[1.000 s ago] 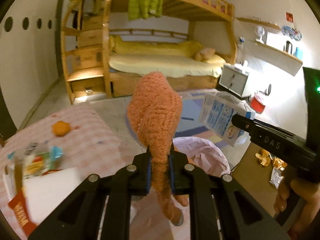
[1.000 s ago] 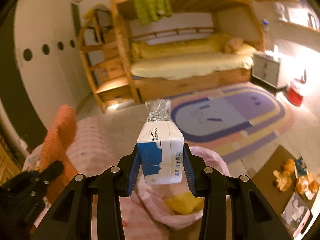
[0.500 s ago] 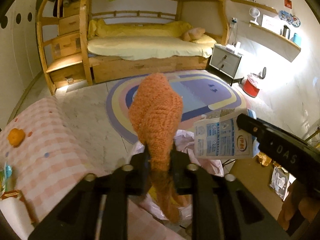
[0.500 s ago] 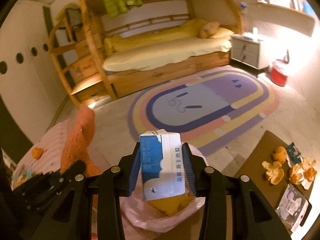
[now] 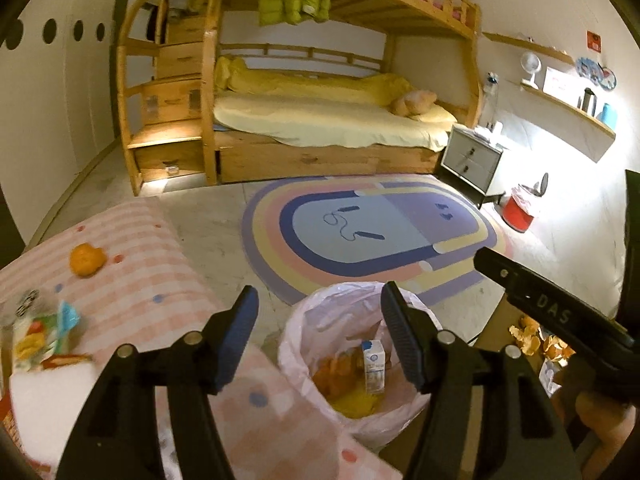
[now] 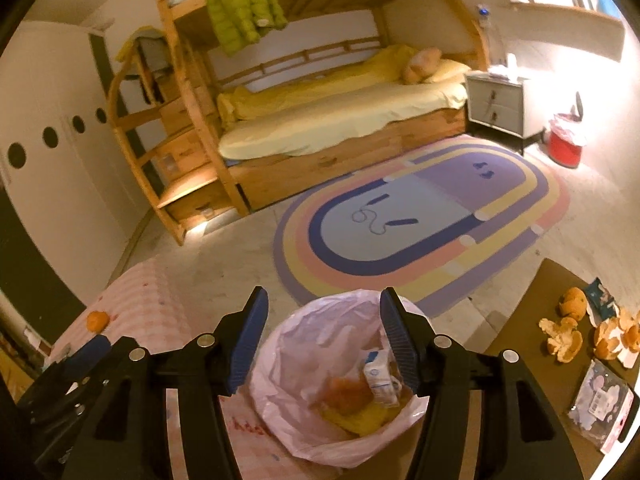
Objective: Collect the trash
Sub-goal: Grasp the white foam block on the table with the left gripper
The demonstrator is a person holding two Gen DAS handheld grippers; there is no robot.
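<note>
Left gripper (image 5: 318,328): jaws wide and empty now; a second ago it pinched the orange fluffy thing.
Right gripper (image 6: 320,332): also spread wide, its milk carton (image 6: 378,376) gone.
Trash bag (image 6: 296,344): at 6 o'clock below both, now holding carton and orange thing (image 6: 346,394).
Meaning: both drops done; orange peels (image 6: 560,338) at 3 o'clock remain.

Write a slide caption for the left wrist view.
Open left gripper over pink trash bag holding a milk carton.
</note>
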